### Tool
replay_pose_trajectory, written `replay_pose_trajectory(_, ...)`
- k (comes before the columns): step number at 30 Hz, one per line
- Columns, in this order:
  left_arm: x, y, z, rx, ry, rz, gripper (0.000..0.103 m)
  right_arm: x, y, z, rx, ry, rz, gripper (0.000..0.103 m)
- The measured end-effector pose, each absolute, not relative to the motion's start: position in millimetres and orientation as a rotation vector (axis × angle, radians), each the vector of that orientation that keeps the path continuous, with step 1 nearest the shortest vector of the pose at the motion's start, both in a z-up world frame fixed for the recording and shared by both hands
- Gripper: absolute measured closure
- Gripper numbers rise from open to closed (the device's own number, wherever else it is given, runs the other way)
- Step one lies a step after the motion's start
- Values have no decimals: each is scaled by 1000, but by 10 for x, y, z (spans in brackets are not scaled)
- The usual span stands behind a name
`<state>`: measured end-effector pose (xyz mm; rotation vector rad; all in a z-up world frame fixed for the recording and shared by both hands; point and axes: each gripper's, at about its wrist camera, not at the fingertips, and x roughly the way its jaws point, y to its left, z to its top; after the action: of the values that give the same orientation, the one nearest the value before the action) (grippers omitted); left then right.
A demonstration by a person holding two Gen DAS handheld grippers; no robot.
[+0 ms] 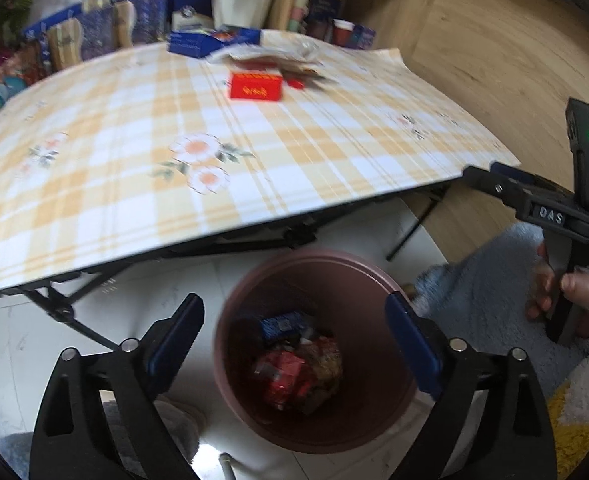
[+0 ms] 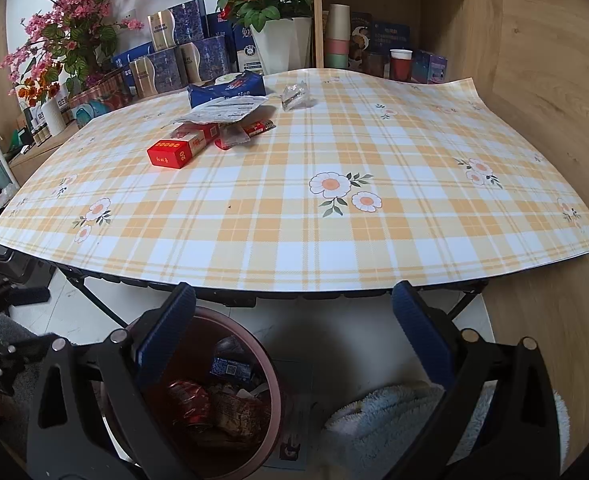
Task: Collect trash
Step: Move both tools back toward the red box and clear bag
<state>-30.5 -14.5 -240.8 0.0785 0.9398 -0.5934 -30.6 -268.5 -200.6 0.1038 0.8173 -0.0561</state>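
A brown trash bin (image 1: 374, 292) stands on the floor below the table's near edge, holding red, blue and brown wrappers (image 1: 294, 368). My left gripper (image 1: 294, 332) is open and empty right above the bin. My right gripper (image 2: 294, 336) is open and empty, just off the table edge, with the bin (image 2: 272, 376) to its lower left. On the plaid tablecloth (image 2: 334, 240) at the far side lie a red box (image 2: 174, 152), a flat white wrapper (image 2: 226, 110), a small red packet (image 2: 256, 128), crumpled clear plastic (image 2: 294, 96) and a blue tissue pack (image 2: 226, 90).
Blue boxes, a white pot of red roses (image 2: 278, 48) and pink flowers stand behind the table. A wooden shelf with cups (image 2: 338, 36) is at the back right. Black table legs (image 2: 98, 300) and a fluffy blue sleeve (image 2: 374, 420) are below the edge.
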Motion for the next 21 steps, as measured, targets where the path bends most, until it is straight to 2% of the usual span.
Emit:
replay_pose_trajectory(15,-180,221,-2238,-37,879,-403,7,-320,-2672,-2011,110,819,-50,6)
replay_pose_trajectory(21,-46,137,-2116,20,839,-412,7,-290,-2723,-2001,142,824,-51,6)
